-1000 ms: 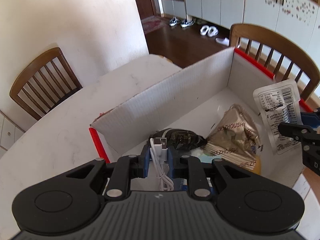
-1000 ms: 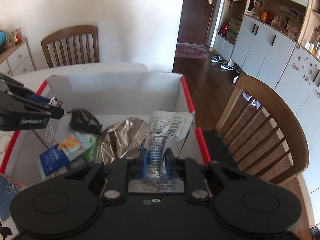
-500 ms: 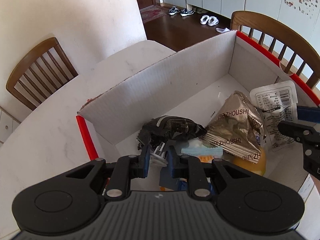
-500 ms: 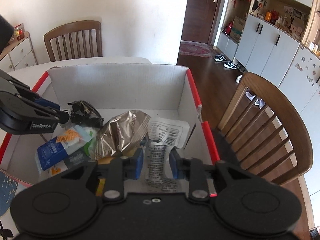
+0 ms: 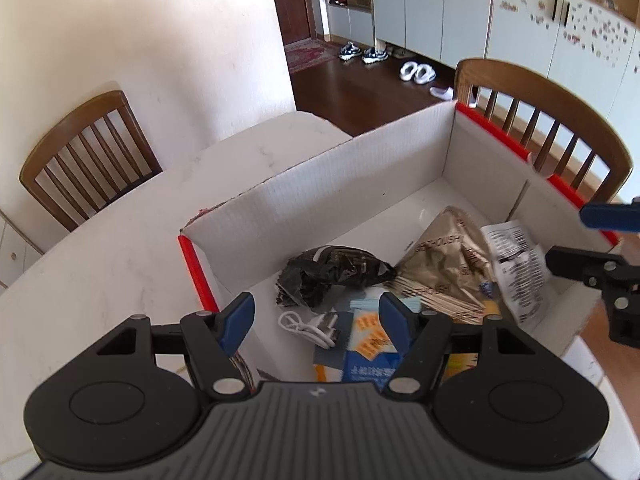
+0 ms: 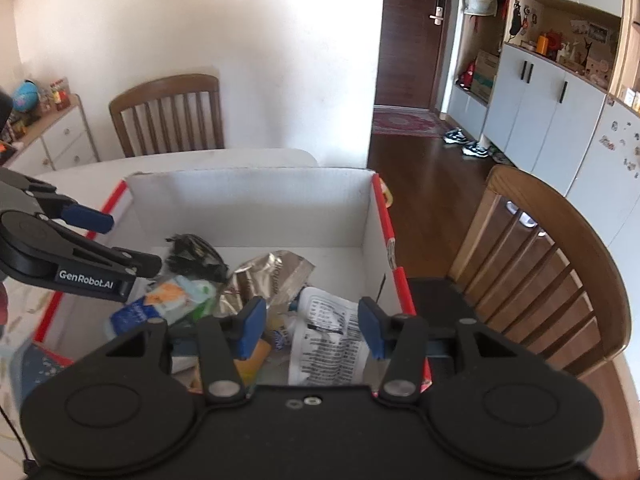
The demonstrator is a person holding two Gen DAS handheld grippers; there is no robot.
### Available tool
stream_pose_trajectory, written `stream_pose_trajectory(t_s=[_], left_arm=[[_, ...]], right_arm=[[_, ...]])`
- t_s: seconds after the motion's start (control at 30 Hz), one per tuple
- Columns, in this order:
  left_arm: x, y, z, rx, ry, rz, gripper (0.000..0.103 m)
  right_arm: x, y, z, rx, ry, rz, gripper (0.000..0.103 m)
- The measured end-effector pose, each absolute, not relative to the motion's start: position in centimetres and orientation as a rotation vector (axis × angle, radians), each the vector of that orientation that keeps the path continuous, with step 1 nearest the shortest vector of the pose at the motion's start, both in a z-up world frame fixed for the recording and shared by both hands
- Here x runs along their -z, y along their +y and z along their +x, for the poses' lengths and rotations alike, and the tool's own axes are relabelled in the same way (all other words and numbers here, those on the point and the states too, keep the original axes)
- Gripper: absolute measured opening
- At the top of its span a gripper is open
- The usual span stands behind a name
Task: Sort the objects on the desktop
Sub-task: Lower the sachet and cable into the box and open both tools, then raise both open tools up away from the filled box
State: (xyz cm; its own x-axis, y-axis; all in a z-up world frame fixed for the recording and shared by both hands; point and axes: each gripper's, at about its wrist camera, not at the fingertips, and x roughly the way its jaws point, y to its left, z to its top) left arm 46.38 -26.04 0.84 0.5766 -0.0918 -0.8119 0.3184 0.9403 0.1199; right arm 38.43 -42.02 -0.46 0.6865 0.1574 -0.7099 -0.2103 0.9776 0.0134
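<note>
A white cardboard box (image 5: 328, 184) with red edges stands on the table. In it lie a white USB cable (image 5: 308, 326), a black crumpled bag (image 5: 332, 272), a gold snack bag (image 5: 444, 264), a white printed pouch (image 5: 516, 276) and a blue-and-orange packet (image 5: 370, 344). My left gripper (image 5: 318, 316) hovers above the cable, its jaws opening with nothing pressed between them. My right gripper (image 6: 312, 326) hangs over the white pouch (image 6: 332, 340), jaws opening, the pouch lying loose below. Each gripper shows in the other's view, the left gripper (image 6: 100, 240) at the left and the right gripper (image 5: 592, 240) at the right.
The box sits on a white table (image 5: 100, 264). Wooden chairs stand beyond the table (image 5: 80, 152) and beside the box on the right (image 6: 540, 272). A low drawer unit with toys (image 6: 44, 128) stands at the far left. Shoes lie on the dark wood floor (image 5: 364, 54).
The left gripper let go of the white cable, which now lies in the box. The right gripper released the white pouch, which dropped in. Both grippers opened and rose slightly.
</note>
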Motion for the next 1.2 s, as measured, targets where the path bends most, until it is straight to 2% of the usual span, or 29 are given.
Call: stream_pose_trajectory(t_s=[0.43,0.87,0.97,1.03,1.2], left_arm=[[-4.0,-25.8,42.0,0.287,0.872,0.197,0.068],[-4.8,-24.9,38.4,0.296,0.854,0.149,0.068],[-4.9,-24.4,37.7,0.287,0.85,0.131,0.075],[-4.8,-24.0,37.1,0.282,0.849,0.116,0.077],[-4.4,-23.1,35.4,0.256,0.851,0.095,0.082]], right_arm=[[-1.8,-42.0,36.0,-0.275,0.776,-0.021,0.051],[-2.5,-41.7,34.0,-0.333,0.76,-0.035,0.052],[-2.7,-41.5,33.4,-0.344,0.747,-0.046,0.056],[-2.9,-41.5,32.9,-0.353,0.732,-0.05,0.064],[-3.3,-41.4,31.7,-0.376,0.705,-0.05,0.07]])
